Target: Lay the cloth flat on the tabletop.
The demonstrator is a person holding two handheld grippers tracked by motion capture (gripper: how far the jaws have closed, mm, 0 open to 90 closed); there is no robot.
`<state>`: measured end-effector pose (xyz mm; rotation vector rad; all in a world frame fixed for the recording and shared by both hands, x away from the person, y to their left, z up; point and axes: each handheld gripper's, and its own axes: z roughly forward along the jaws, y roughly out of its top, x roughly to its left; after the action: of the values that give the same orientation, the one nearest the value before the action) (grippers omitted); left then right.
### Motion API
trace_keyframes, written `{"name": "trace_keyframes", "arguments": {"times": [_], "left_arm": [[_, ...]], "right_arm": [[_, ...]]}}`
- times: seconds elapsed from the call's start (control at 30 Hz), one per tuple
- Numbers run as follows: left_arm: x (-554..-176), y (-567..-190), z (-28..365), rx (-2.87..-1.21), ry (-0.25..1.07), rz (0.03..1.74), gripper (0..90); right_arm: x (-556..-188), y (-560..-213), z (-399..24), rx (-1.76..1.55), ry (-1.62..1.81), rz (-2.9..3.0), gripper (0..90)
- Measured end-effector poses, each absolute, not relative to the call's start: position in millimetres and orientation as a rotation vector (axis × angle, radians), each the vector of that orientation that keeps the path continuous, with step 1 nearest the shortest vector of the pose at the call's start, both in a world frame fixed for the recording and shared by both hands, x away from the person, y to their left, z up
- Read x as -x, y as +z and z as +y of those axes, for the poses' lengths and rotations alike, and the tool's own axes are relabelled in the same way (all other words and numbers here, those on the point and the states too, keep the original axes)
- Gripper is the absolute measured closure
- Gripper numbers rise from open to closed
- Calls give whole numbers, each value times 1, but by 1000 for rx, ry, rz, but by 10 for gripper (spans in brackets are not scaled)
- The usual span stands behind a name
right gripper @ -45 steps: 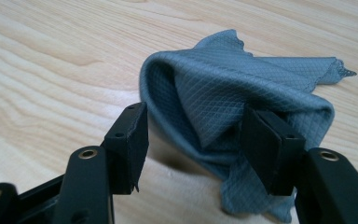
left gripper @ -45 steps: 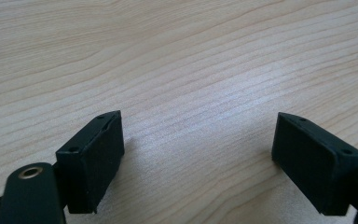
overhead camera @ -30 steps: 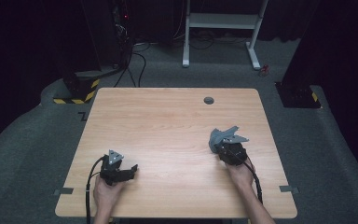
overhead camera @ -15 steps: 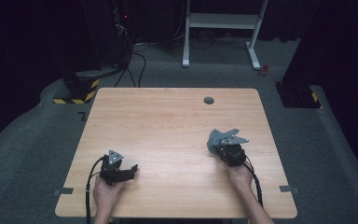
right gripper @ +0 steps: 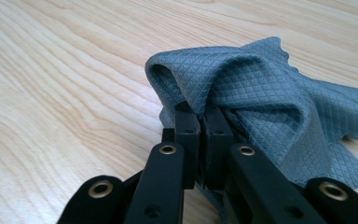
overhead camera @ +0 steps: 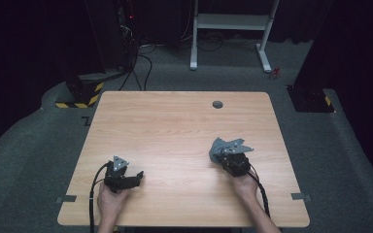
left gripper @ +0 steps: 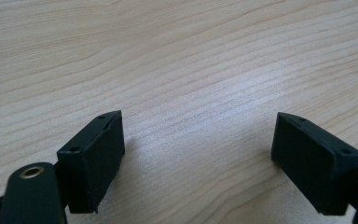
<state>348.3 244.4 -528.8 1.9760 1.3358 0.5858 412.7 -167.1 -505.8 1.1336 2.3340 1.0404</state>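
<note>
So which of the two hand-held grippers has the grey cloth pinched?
The right hand-held gripper: its jaws are shut on a fold of the grey cloth. The left hand-held gripper stands open over bare wooden table.

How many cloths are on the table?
1. The grey cloth lies bunched on the table's right side, pinched in the right gripper. Nothing seems hidden.

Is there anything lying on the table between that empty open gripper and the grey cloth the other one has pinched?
Nothing visible. Only bare table lies between the open left gripper and the grey cloth, which the right gripper has pinched.
</note>
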Motion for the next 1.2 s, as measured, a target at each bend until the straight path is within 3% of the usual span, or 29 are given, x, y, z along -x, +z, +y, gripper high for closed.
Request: {"name": "trace_keyframes", "arguments": {"times": [1.07, 1.13, 1.2], "left_arm": [[-348, -529, 244, -1979, 586, 1331, 180], [-348, -529, 244, -1979, 588, 1327, 192], [-348, -528, 244, -1982, 588, 1321, 201]], "right_arm": [[-386, -504, -89, -927, 1156, 2498, 867], [-385, -506, -87, -922, 1156, 2512, 858], [-385, -508, -86, -934, 1157, 2527, 788]]}}
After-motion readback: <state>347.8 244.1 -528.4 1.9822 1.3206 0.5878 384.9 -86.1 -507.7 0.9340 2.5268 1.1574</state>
